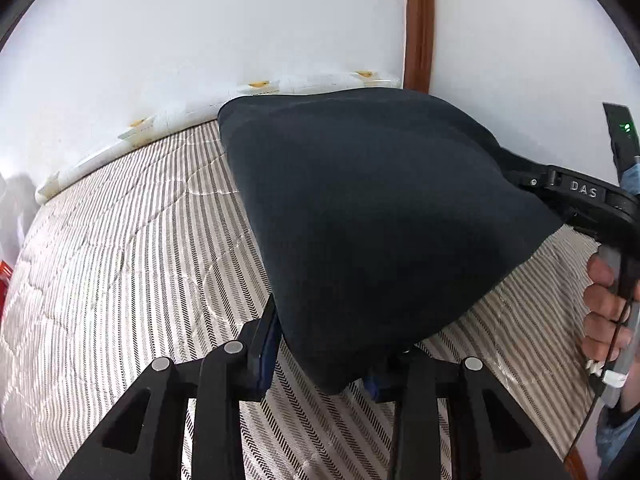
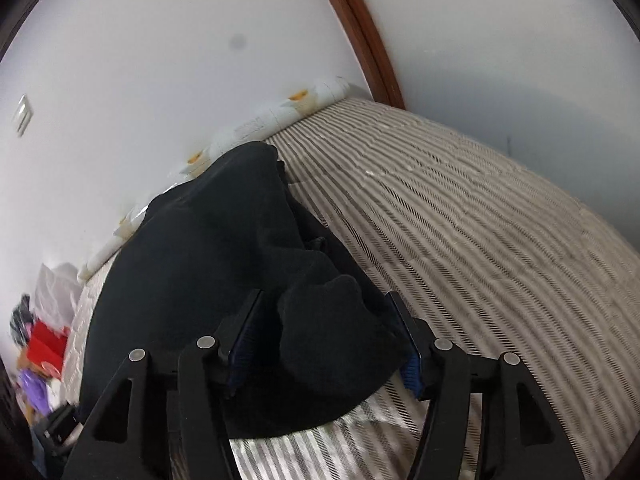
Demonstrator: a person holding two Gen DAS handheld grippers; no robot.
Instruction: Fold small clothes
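— While the dark garment [image 1: 380,208] is off the bed like that, where exactly does it sit?

— It stretches between the 2 grippers above the striped mattress [image 1: 120,260]. Its far corner rises towards the white wall [image 1: 200,40], and its lowest corner droops down into the left gripper [image 1: 324,364].

— Is that gripper pinching it?

— It looks so. From the left wrist, the cloth fills the whole gap between the 2 fingers. 1 blue pad [image 1: 268,356] lies against the cloth's edge, and the other finger is mostly buried under the fabric.

— And the right gripper [image 2: 324,336]?

— Its fingers stand apart. From the right wrist, a thick lump of the garment sits between them, close against both blue pads, yet it looks loose rather than squeezed. The rest of the cloth spreads away to the left and up towards the wall.

— Can you see the person at all?

— Only a hand [image 1: 604,304] at the right edge of the left wrist view, wrapped round the right gripper's handle, with a blue sleeve below it.

— Anything else nearby?

— Brown wooden trim [image 1: 418,20] runs up the wall, and some red and purple things [image 2: 48,344], too blurred to name, lie past the mattress edge.
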